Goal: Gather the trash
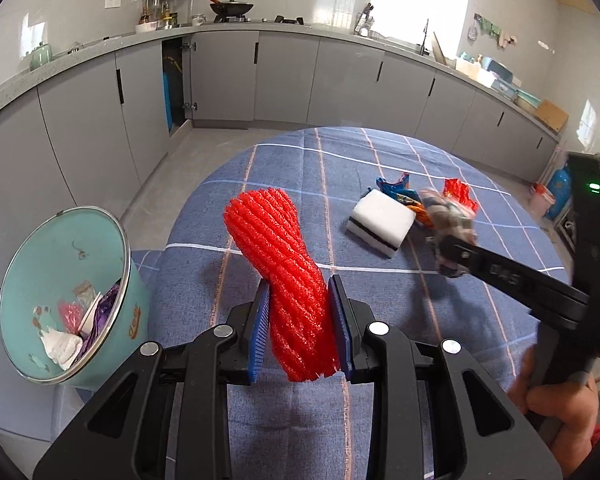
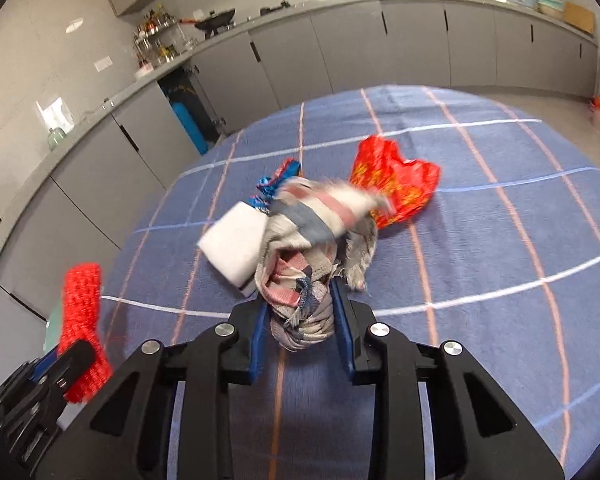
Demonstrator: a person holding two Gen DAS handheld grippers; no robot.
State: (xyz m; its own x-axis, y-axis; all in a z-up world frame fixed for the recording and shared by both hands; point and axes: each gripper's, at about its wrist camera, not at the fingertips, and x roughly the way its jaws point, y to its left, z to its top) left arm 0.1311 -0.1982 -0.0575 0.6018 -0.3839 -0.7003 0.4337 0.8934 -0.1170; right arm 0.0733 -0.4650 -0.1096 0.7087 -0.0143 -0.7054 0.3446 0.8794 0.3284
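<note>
Where grey cabinets (image 1: 284,76) ring the room, a blue checked tablecloth (image 1: 380,312) spreads.

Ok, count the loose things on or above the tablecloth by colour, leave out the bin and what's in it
Red: 2, foam net in the left tongs, red wrapper
White: 1, sponge
Blue: 1, blue wrapper
Plaid: 1, cloth in the right tongs
Total: 5
</note>
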